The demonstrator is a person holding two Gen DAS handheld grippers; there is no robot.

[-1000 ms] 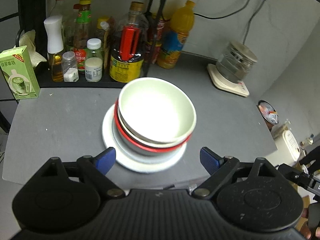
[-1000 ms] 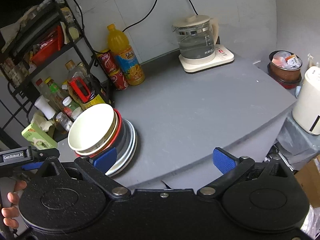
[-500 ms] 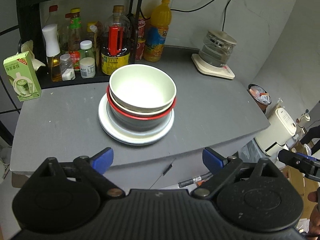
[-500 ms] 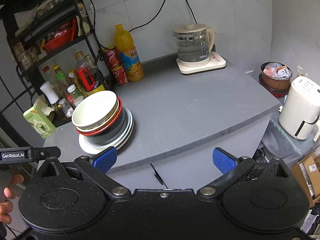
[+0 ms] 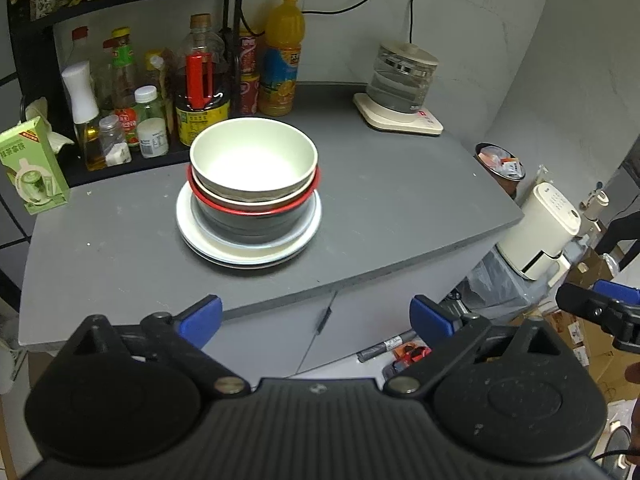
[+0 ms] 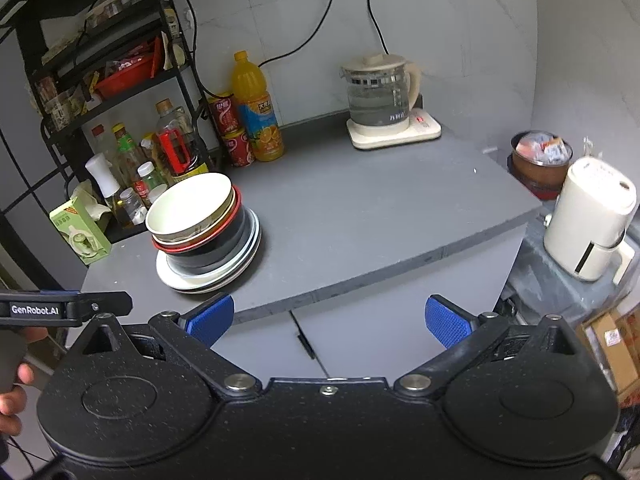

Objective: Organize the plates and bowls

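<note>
1. The stack sits on the grey counter point(image 5: 400, 208), toward its left half, just in front of the bottle rack point(image 5: 120, 92). From the top: cream bowl point(image 5: 254, 160), a second pale bowl under it, a red-rimmed dark bowl point(image 5: 256, 220), then white plates point(image 5: 248, 246) at the bottom.
2. Left gripper point(image 5: 316, 316): blue pads spread wide, nothing between them, held off the counter's front edge, well apart from the stack.
3. Right gripper point(image 6: 326, 314): pads also wide apart and empty, back from the counter edge, with the stack point(image 6: 200, 232) ahead and to its left.
4. Handling guess: the dishes look like glazed ceramic or melamine, so rigid, smooth and slippery. If ceramic, they will chip when knocked. The whole stack is likely heavy, a single bowl light.
5. Where to grip: pinch the top bowl's rim point(image 6: 188, 196), one pad inside and one outside. The walls are too round for a side squeeze.
6. Plates lie flat, with only the thin edge reachable, and need tipping or sliding.
7. Risk: nested bowls may stick and lift together. The top bowls sit slightly off-centre.
</note>
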